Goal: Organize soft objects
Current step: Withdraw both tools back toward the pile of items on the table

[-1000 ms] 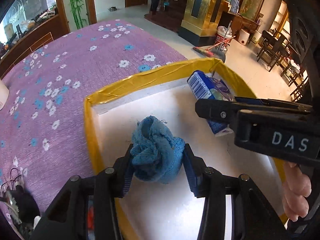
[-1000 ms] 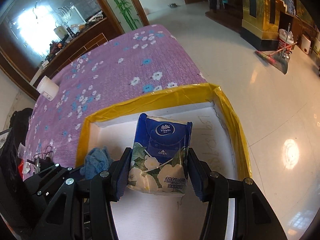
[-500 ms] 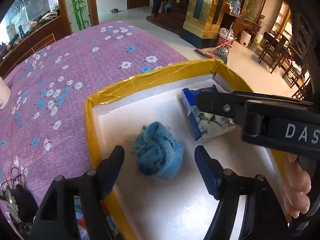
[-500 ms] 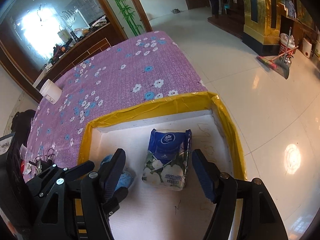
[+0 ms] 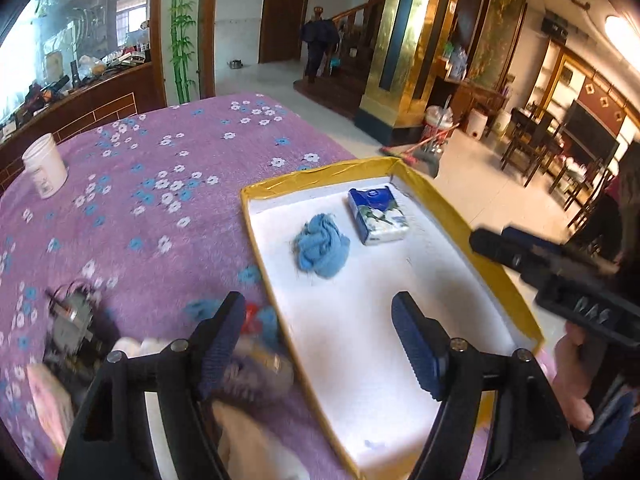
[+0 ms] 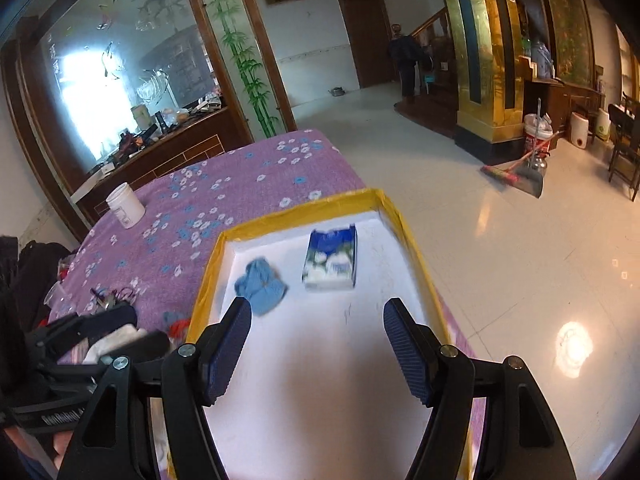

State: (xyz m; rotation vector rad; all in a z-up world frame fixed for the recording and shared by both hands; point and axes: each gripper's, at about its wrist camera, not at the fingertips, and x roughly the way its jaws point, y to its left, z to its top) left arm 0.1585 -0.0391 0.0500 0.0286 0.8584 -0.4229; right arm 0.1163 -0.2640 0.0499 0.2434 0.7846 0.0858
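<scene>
Grippers both spread and empty: left gripper has let go of blue cloth, right gripper of tissue pack. Both now lie inside yellow-rimmed tray, apart. More soft things wait on purple cloth.

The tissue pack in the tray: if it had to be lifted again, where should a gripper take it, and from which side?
Across its two long side edges, coming down from above. The tissue pack lies flat in the yellow-rimmed tray, long axis running away from the camera, clear of the blue cloth, so open jaws probably straddle its narrow width.
</scene>
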